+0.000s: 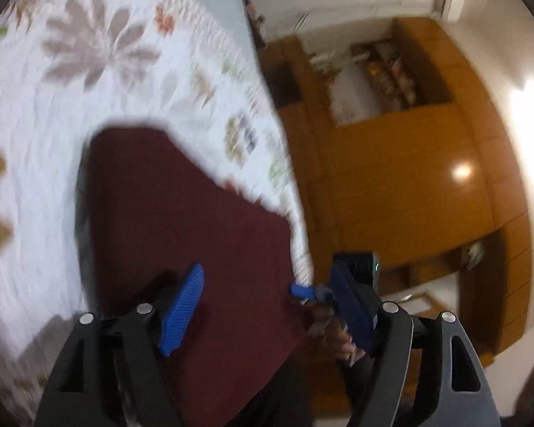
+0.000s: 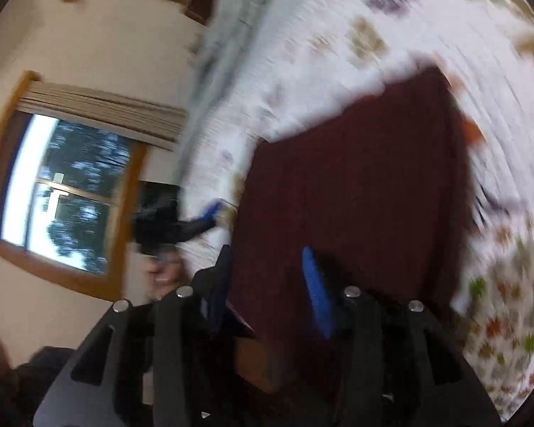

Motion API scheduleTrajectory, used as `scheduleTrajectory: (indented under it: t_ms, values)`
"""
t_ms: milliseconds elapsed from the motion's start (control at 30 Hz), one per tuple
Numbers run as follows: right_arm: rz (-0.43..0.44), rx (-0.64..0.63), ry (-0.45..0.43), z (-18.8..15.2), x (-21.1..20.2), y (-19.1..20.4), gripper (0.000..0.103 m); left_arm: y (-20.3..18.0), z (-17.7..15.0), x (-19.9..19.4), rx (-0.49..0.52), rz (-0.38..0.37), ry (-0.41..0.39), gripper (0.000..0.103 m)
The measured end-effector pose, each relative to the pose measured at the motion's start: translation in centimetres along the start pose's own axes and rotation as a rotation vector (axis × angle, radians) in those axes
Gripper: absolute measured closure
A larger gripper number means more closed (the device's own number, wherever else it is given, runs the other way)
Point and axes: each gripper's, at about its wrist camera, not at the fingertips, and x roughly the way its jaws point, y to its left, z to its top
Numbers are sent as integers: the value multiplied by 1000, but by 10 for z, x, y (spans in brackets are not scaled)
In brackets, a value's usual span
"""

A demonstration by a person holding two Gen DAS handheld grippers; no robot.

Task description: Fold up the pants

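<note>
Pants, maroon, lie folded into a compact block on the floral bedspread, close to the bed's near edge. Fabric looks soft and light with a fine rib; no stiffness, so any lifted corner would likely droop and the layers could slide on one another. Best hold, by my judgement: pinch all layers together at a folded edge or corner, not the flat middle.

Left gripper: jaws released, spread wide, nothing between the blue pads; one pad hangs over the pants' near end, the other beyond the bedspread's edge. Right gripper: jaws parted, narrower, over the near edge of the pants; pads do not appear to press cloth, though blur leaves this uncertain.

Left wrist view alone shows the wooden wardrobe past the bed's edge, and the right gripper's blue tip with the hand behind it. Right wrist view alone shows the window in the wall beside the bed, and the left gripper off the pants' side.
</note>
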Motion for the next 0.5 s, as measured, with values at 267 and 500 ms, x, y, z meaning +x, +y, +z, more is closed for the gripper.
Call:
scheduleTrajectory:
  t_ms: [267, 500]
  values:
    - [-91, 130, -118, -6, -69, -30, 13, -3, -11, -28, -4, 16, -44, 20]
    - [-45, 182, 68, 19, -58, -44, 8, 40, -2, -46, -130, 109, 24, 19]
